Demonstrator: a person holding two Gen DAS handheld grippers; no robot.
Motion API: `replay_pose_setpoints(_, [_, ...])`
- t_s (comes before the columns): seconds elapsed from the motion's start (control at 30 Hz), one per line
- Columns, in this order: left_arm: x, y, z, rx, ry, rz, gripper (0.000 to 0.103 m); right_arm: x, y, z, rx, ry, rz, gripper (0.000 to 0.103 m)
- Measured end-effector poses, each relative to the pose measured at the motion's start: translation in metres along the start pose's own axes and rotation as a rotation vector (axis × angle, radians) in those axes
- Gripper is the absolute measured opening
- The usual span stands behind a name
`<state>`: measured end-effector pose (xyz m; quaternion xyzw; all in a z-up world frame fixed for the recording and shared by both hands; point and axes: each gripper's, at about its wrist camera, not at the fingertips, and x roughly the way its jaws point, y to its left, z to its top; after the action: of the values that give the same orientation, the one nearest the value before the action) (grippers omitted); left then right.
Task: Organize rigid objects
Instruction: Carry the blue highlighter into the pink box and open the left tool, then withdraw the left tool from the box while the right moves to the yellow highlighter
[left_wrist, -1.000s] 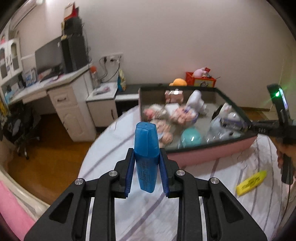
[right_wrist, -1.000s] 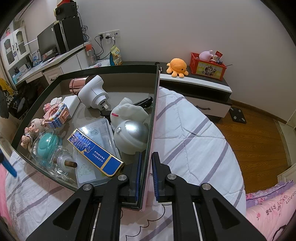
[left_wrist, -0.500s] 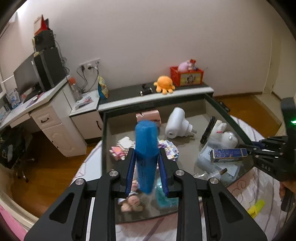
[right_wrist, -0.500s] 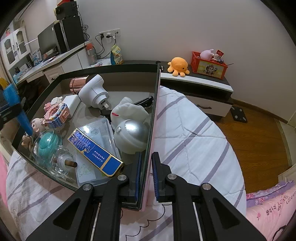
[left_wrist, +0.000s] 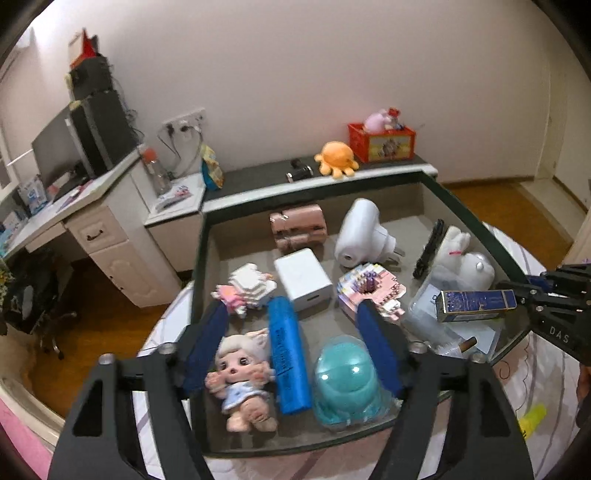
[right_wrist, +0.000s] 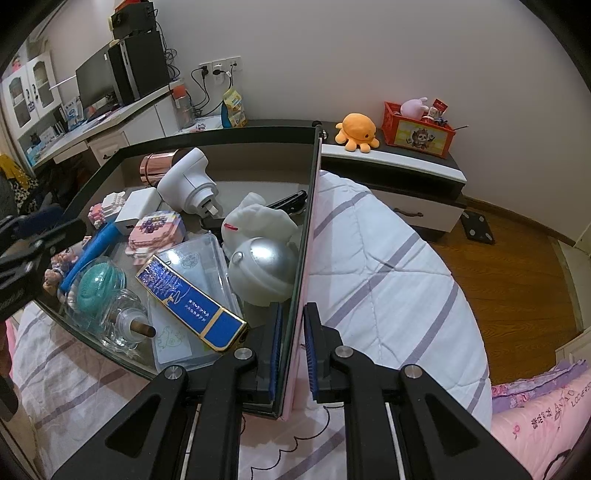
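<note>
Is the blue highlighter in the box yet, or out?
In. The blue highlighter lies in the box between doll and teal toy.

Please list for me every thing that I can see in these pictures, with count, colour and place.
box: 1, pink with dark rim, on the bed
marker: 1, blue, in box, front
doll: 1, pale, in box, left of marker
dome toy: 1, teal, in box, right of marker
charger: 1, white, box middle
block model: 2, pink and white, beside charger
plug device: 1, white, box rear
carton: 1, blue and gold, box right side
rabbit toy: 1, white, box right side
highlighter: 1, yellow, on bed outside box
octopus plush: 1, orange, on cabinet behind
left tongs: 1, black, jaws have just been opening; marker loose between them
right tongs: 1, black, shut on box wall
</note>
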<state>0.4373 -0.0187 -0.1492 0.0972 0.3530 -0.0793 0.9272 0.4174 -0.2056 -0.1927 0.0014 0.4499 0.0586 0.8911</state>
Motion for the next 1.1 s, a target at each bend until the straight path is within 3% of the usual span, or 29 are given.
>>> replay_pose_setpoints(0.07, [-0.006,0.005,-0.003,-0.01,-0.003,0.001,0.077,-0.002,0.0,0.0,0.003,-0.005,-0.003,0.012])
replay_pose_setpoints(0.13, [-0.014,0.013,-0.008,-0.019,-0.008,0.031,0.088,-0.008,0.001,-0.002,0.009,-0.017,-0.003,0.012])
replay_pose_setpoints(0.2, [-0.024,0.022,-0.016,-0.044,-0.019,0.047,0.091,-0.02,0.0,-0.003,0.022,-0.052,-0.026,0.014])
replay_pose_setpoints(0.33, [-0.052,0.04,-0.033,-0.109,-0.055,0.045,0.101,-0.057,0.009,-0.017,0.037,-0.14,-0.049,0.069])
replay_pose_setpoints(0.4, [-0.066,0.045,-0.045,-0.129,-0.07,0.043,0.103,-0.074,0.017,-0.027,0.035,-0.174,-0.047,0.073])
replay_pose_setpoints(0.47, [-0.082,0.048,-0.059,-0.136,-0.084,0.05,0.103,-0.093,0.024,-0.04,0.062,-0.211,-0.055,0.084])
replay_pose_setpoints(0.67, [-0.115,0.052,-0.098,-0.154,-0.092,0.075,0.103,-0.113,0.048,-0.09,0.161,-0.22,-0.075,0.084])
replay_pose_setpoints(0.87, [-0.134,0.054,-0.123,-0.128,-0.078,0.084,0.103,-0.107,0.079,-0.134,0.24,-0.171,0.016,0.084])
replay_pose_setpoints(1.1, [-0.144,0.063,-0.136,-0.117,-0.062,0.077,0.103,-0.076,0.097,-0.131,0.342,-0.074,-0.113,0.085])
